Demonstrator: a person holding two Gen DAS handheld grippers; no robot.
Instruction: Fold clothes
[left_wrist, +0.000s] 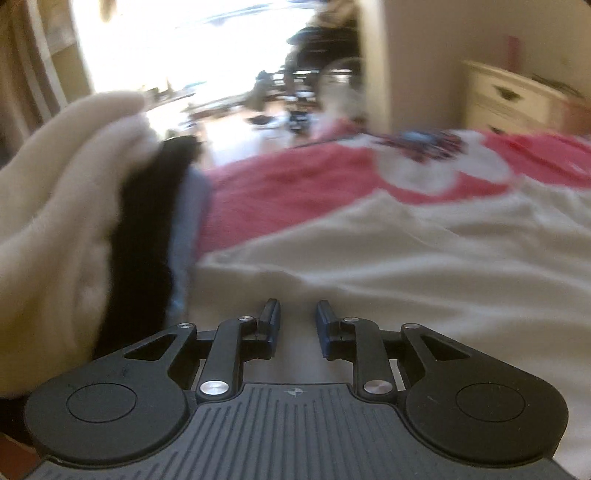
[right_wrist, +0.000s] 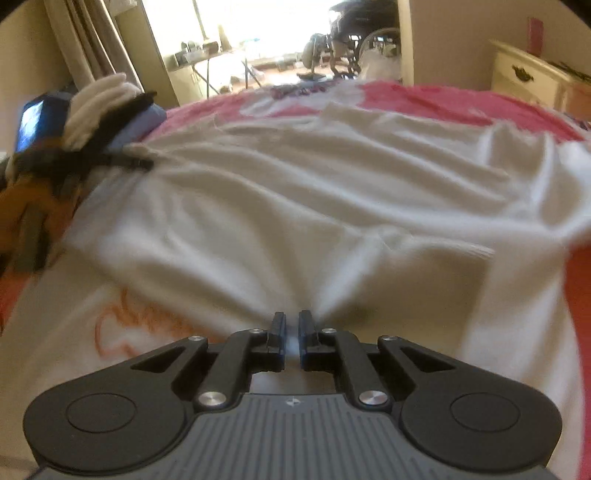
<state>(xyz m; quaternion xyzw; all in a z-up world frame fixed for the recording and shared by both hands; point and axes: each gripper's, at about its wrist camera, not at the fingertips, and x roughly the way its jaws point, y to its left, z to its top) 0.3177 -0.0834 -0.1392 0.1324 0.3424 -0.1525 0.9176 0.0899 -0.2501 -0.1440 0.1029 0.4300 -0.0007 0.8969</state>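
Observation:
A white garment (right_wrist: 314, 192) lies spread and wrinkled on the pink bedspread (right_wrist: 443, 101). My right gripper (right_wrist: 291, 321) is shut on a pinch of its near edge, and the cloth fans out from the fingers. In the left wrist view the same white garment (left_wrist: 406, 251) lies flat ahead. My left gripper (left_wrist: 297, 314) is open and empty just above it. A stack of folded clothes (left_wrist: 74, 221), white over black and blue, stands close at its left.
The folded stack also shows in the right wrist view (right_wrist: 107, 110) at the far left, with a brown and black patterned item (right_wrist: 33, 199) below it. A cream dresser (right_wrist: 532, 79) stands at the back right. A bright doorway with furniture lies beyond the bed.

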